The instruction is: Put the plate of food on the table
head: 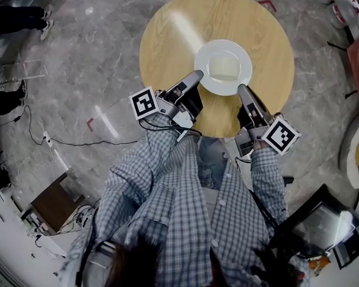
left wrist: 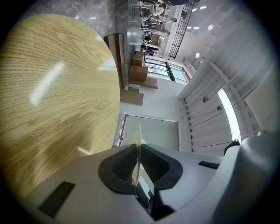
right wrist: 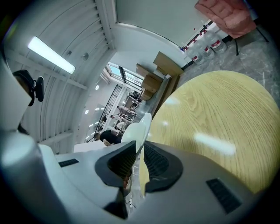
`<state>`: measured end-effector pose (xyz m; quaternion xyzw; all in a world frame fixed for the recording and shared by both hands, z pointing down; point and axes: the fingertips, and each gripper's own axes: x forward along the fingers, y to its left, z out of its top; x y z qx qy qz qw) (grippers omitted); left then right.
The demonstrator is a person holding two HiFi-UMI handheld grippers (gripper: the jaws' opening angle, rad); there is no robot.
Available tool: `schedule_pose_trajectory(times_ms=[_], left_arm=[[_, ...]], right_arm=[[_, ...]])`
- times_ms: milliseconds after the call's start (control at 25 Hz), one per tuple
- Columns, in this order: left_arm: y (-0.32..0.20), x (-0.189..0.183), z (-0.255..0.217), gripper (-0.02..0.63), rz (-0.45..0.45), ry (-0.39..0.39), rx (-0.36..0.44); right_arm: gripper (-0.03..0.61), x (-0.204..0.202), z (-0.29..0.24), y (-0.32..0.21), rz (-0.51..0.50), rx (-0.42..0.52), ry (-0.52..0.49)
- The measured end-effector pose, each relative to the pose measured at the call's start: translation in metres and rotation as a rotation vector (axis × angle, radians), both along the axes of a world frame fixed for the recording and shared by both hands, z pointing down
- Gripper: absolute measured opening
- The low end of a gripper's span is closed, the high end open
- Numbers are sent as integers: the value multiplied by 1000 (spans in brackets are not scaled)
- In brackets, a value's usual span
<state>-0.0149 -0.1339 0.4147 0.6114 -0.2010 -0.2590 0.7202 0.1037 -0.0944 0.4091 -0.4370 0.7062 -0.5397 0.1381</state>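
Note:
A white plate [head: 238, 55] with a pale square piece of food [head: 224, 66] hangs over the round wooden table [head: 175, 39]. My left gripper [head: 199, 75] is shut on the plate's near-left rim, my right gripper [head: 241, 88] on its near-right rim. In the left gripper view the plate's thin edge [left wrist: 137, 144] stands pinched between the dark pads, the table top [left wrist: 52, 100] filling the left. In the right gripper view the plate [right wrist: 139, 128] is clamped in the same way, with the table [right wrist: 218, 122] to its right. Whether the plate touches the table cannot be told.
The table stands on a grey marble floor [head: 98, 48]. A cable [head: 60, 139] runs along the floor at the left. People's feet [head: 20, 25] show at the top left. A chair [head: 358, 150] with a yellow thing sits at the right edge, a dark tray [head: 317, 229] at the lower right.

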Motion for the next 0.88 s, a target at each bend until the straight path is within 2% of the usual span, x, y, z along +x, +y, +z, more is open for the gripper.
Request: schedule_pose_trajectory(times_ms=[200,880], left_arm=[[8,3,22,34,12,-23,-14],[20,3,47,33,25,-67,-64]], right_arm=[[61,3,24,9,2,-19,1],[61,2,51,21,-5,-93,-14]])
